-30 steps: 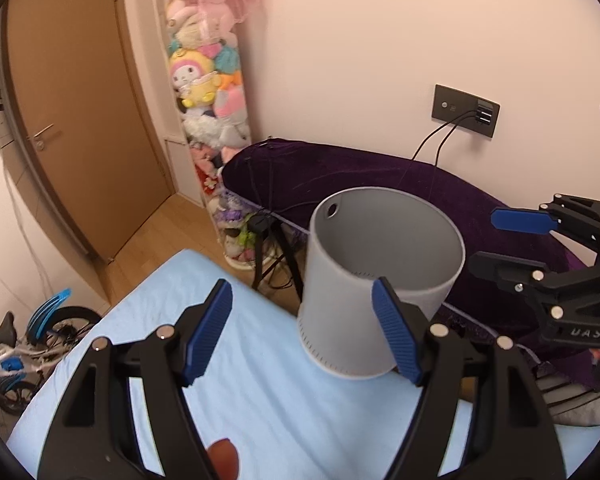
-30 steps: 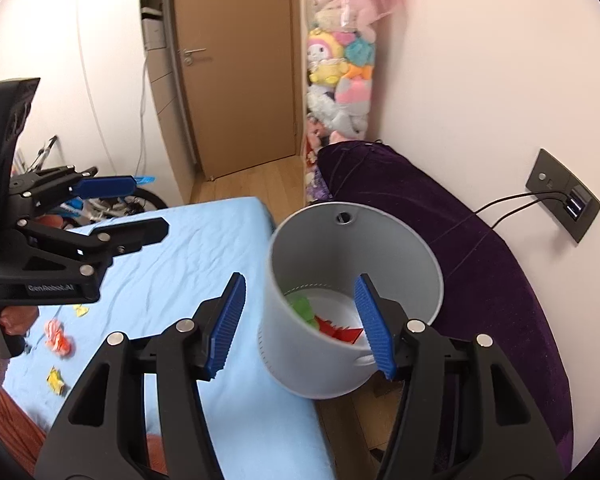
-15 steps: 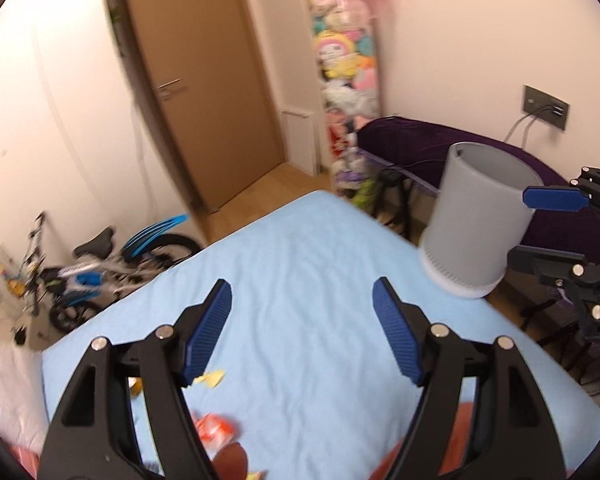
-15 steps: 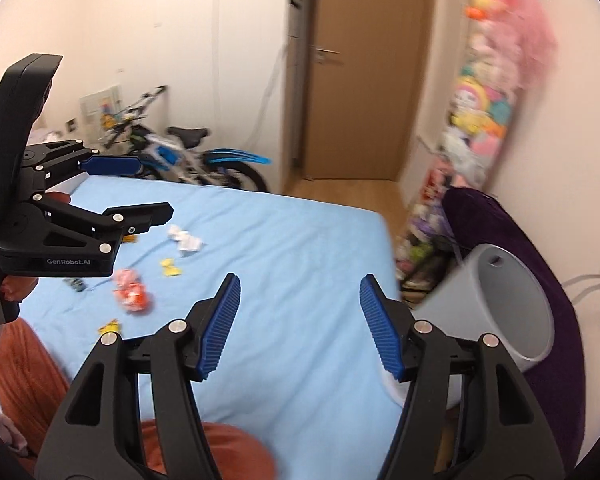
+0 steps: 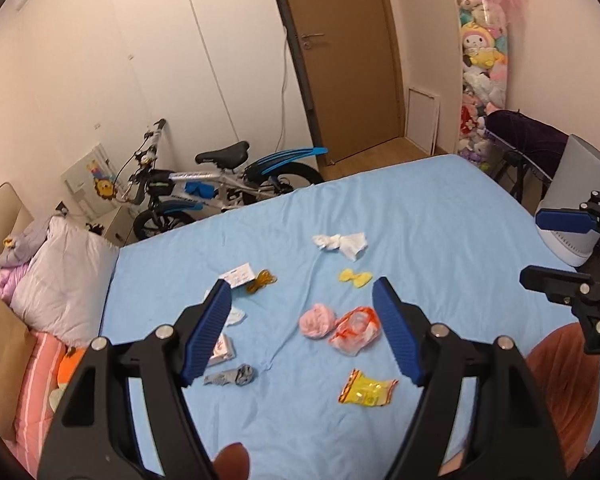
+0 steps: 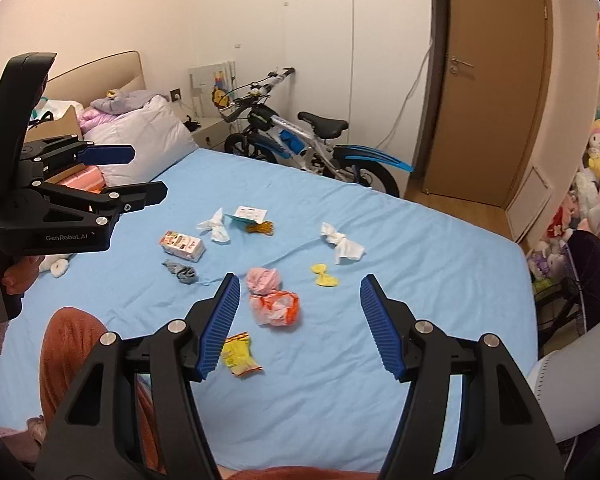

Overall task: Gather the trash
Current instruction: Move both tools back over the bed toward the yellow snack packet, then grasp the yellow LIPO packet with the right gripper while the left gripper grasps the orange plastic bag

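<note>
Open blue sheet is seen on the bed point(image 6: 440, 264) ahead of both grippers, and nothing stands above the scattered litter, so it can be reached from above. The pink wad point(image 6: 263, 280) and the orange-and-clear wrapper point(image 6: 275, 308) lie touching, with the yellow packet point(image 6: 239, 354) near them, so little room is left between these, while the white tissue point(image 6: 342, 245) and the yellow bow-shaped wrapper point(image 6: 325, 275) lie apart with clear sheet around them. The sides are hemmed by the pillows point(image 6: 140, 140) at the head, the bicycle point(image 6: 300, 140) beyond the far edge, and the grey bin point(image 5: 580, 216) at the foot corner.
</note>
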Demonstrator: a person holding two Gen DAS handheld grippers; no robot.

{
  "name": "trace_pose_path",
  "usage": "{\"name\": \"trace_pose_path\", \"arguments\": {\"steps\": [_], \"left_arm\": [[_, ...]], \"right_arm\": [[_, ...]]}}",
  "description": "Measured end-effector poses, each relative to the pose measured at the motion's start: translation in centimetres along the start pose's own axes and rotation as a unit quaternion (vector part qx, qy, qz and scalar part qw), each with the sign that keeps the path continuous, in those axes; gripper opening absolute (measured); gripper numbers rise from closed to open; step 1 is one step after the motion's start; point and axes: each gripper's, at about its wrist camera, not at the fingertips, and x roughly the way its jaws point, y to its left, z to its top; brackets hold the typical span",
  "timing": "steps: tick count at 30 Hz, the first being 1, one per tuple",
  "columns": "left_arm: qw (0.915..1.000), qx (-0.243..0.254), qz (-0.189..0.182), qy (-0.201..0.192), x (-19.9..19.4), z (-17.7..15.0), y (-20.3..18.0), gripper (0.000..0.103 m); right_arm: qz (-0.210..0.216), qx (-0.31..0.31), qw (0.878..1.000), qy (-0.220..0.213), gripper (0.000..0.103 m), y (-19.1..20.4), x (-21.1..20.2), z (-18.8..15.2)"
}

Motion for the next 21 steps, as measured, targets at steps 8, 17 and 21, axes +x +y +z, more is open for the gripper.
{"name": "trace_pose_path", "arguments": {"steps": [8,17,21], "left_arm": [[0.997,-0.055,-0.007,0.055,5.2,-9.1,3.8,0.073],[0.9892,-0.101,-0.026,0.103,10.3,-15.2,4.7,0.073],[0.9879,-0.106,-0.022,0.111,11.4,-16.1,5.0,0.073]], "right_arm": [[0.026,-0.038,0.998,0.032,0.071,7.0,7.1,-4.3],[0.049,-0.083,0.99,0.104,0.071,9.8,17.0,-11.0],[0.048,-0.098,0.987,0.121,0.071,10.2,20.4,-12.9]]}}
